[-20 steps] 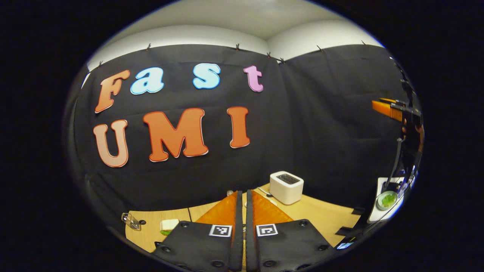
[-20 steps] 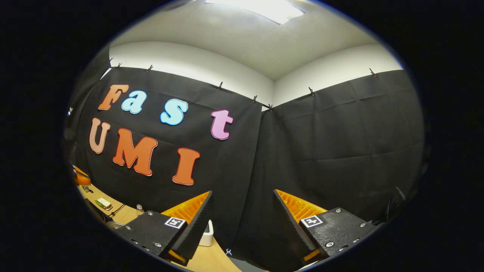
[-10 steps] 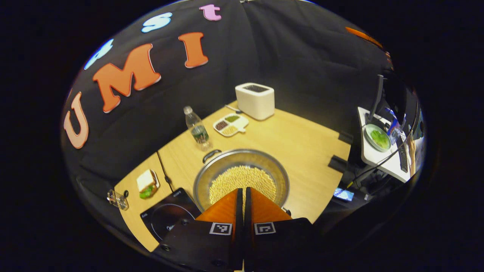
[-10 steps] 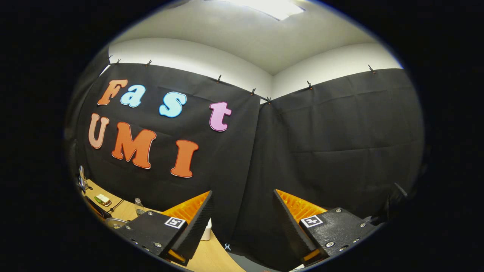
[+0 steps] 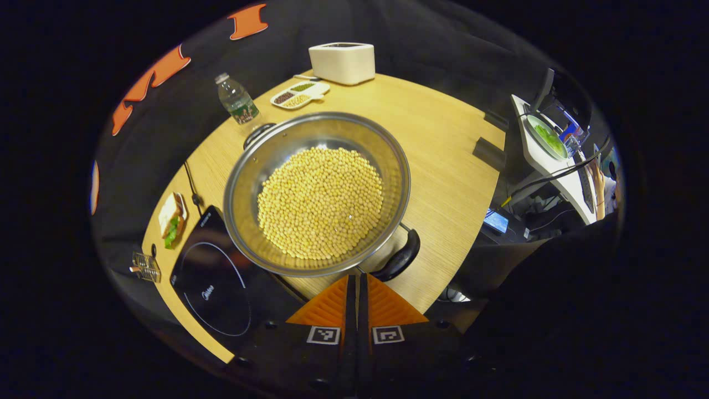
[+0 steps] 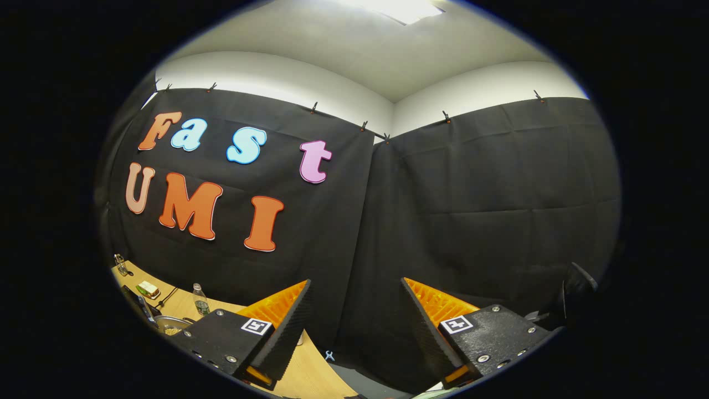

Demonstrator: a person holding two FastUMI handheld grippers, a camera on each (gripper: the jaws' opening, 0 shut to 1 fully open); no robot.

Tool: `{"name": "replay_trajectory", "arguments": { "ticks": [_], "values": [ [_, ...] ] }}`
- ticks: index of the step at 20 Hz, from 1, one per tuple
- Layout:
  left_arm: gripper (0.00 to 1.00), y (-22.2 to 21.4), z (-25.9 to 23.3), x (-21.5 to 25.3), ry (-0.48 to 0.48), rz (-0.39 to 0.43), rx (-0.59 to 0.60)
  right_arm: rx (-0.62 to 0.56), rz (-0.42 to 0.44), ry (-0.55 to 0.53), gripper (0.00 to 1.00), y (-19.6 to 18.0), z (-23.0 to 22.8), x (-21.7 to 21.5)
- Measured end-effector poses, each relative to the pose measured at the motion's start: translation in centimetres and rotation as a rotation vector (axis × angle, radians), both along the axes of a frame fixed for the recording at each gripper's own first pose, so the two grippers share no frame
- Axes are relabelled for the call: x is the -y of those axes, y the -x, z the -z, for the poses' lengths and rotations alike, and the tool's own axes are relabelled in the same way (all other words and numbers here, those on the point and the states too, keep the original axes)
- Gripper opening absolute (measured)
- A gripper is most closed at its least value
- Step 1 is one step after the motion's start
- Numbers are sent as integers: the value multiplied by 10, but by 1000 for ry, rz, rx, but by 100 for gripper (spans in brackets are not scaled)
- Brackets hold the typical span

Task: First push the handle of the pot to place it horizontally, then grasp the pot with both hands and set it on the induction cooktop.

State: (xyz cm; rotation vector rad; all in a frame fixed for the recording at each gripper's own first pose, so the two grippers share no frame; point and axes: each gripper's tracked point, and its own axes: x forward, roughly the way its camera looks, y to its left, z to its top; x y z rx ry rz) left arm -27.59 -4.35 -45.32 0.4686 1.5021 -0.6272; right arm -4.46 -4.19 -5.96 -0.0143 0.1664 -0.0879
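Left gripper view, steel pot (image 5: 266, 166) holding yellow beans (image 5: 320, 202), black handle (image 5: 399, 260)

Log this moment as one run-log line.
left claw: shut, above pot handle | right claw: open, facing wall | pot: on table, beside cooktop

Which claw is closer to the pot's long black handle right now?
Left. The left claw is shut, its tips just short of the handle. The right claw is open and aimed at the booth wall, with the pot low and off to its left.
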Motion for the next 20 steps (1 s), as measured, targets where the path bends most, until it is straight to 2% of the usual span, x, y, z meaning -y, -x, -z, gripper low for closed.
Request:
{"name": "replay_trajectory", "arguments": {
  "ticks": [4,6,8,12,16,20],
  "values": [
    [8,14,18,-20,-70,7,-62,-10,18,5,97,6,2,10],
    [8,13,30,-18,-66,5,-72,-20,26,1,95,7,6,13],
    [8,6,40,-16,-69,54,-57,-32,32,-3,95,8,9,14],
    [7,2,54,-16,-103,204,-54,-38,38,2,95,11,10,18],
    [6,8,61,-6,-91,230,-69,-51,47,10,95,18,16,23],
    [8,12,61,10,-47,213,-92,-75,57,-4,95,20,25,26]
  ]
}}
